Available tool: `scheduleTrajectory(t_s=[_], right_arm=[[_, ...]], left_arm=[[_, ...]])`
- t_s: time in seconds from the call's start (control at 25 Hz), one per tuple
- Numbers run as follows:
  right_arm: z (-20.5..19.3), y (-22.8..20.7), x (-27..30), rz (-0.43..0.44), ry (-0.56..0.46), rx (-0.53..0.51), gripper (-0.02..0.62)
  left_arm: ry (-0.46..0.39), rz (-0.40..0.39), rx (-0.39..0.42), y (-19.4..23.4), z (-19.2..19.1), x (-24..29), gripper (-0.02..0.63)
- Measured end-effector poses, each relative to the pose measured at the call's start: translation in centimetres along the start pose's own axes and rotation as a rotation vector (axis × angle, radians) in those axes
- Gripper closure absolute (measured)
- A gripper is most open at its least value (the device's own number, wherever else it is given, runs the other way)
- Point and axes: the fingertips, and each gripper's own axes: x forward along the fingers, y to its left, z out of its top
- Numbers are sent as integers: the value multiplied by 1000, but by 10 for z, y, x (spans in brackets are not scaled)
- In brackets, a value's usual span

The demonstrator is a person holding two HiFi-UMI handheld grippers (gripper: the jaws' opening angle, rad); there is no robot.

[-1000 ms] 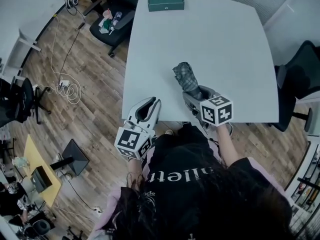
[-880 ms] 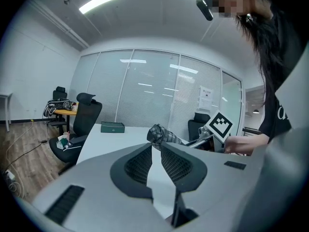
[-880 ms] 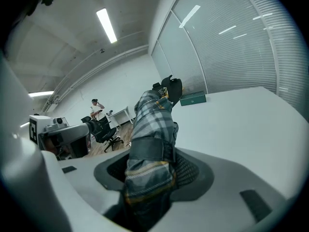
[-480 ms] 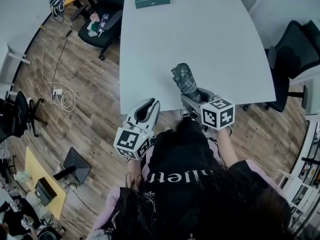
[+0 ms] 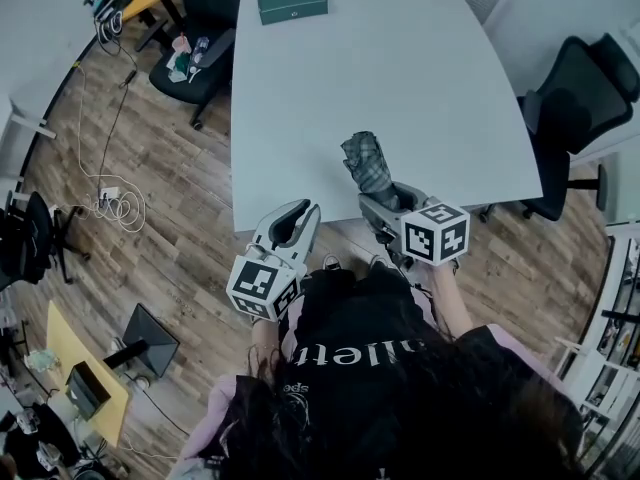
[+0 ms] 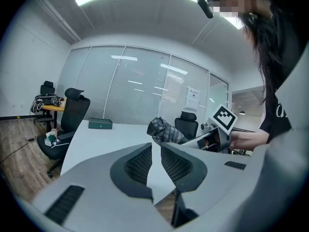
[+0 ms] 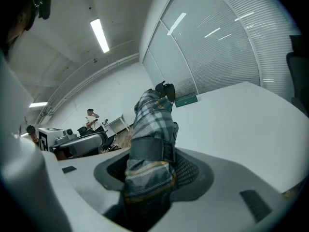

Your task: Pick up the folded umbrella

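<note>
The folded umbrella is a grey plaid bundle with a dark strap round it. My right gripper is shut on its near end and holds it off the white table, over the near edge. In the right gripper view the umbrella rises from between the pads, tip tilted up and away. The left gripper view shows the umbrella in the air beside the right gripper's marker cube. My left gripper hangs over the floor by the table's near left corner, jaws nearly together, nothing between them.
A green box lies at the table's far edge. Beside the table's right side is a black office chair; another chair with small items on its seat stands at the far left. Cables lie on the wooden floor.
My right gripper has drawn back toward the table's near edge with the umbrella in it, and its marker cube now hangs past the edge. The left gripper keeps its place by the corner.
</note>
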Motion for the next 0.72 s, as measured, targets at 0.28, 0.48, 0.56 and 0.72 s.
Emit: scheduleTrajectory(t_s=[0.28,0.48,0.56,0.72], right_arm=[[1,-12,-22,18,-6,15,367],[-2,-24,-50,38,-4,22,367],[-5,-31,-59,46,-2,24,367],[-10,-43,-74,67,0,28,367]], left_arm=[[1,11,12,-19,4,12,531],[-5,30,13,-47,8,19,531],[-6,38,11,-59,7,23,531],[-8,69,0,-79,4,28,531]])
